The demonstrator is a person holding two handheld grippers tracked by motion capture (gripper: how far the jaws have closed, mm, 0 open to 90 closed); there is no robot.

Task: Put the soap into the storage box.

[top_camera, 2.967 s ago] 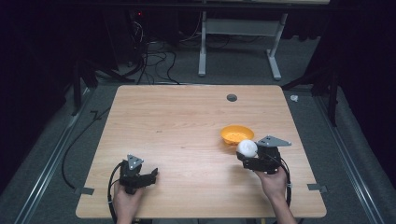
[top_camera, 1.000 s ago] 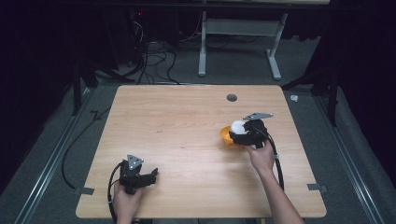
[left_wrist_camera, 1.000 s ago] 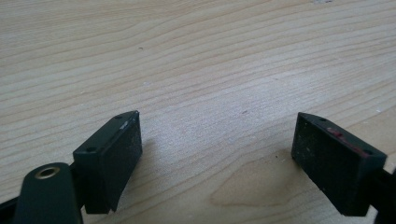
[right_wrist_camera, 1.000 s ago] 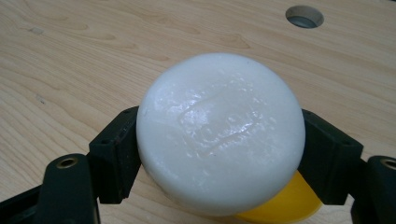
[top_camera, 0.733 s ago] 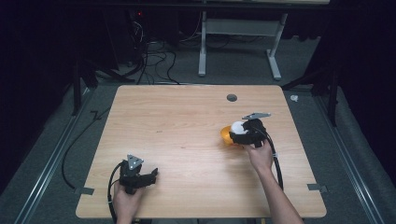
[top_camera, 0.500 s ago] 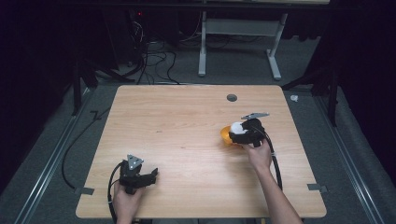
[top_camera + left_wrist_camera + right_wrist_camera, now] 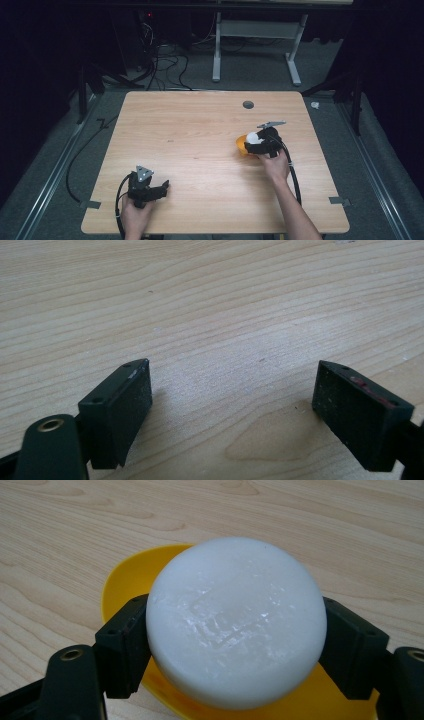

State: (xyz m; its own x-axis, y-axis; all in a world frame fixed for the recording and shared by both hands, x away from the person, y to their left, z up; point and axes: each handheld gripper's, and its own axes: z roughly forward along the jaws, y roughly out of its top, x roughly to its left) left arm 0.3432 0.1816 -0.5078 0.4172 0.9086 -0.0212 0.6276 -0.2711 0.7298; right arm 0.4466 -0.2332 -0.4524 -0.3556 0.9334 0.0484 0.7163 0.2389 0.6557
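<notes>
From above, the right tongs (image 7: 253, 140) hold a white puck (image 7: 252, 138) over the yellow bowl (image 7: 241, 145) on the wooden surface (image 7: 200, 130); the left tongs (image 7: 162, 188) rest near the front edge.

Left gripper view: jaws wide apart, bare wood between.

Right gripper view: both jaws clamp the puck (image 7: 235, 620) above the bowl (image 7: 130, 580).

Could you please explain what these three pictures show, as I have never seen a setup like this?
A person at a wooden table holds a hand-operated gripper in each hand. The high view looks down from above; the other two views come from cameras riding on each gripper, looking along its black fingers. The right gripper is shut on a white round puck, held over a yellow bowl on the table. The left gripper sits near the table's front edge, its fingers open with only bare wood between them.
</notes>
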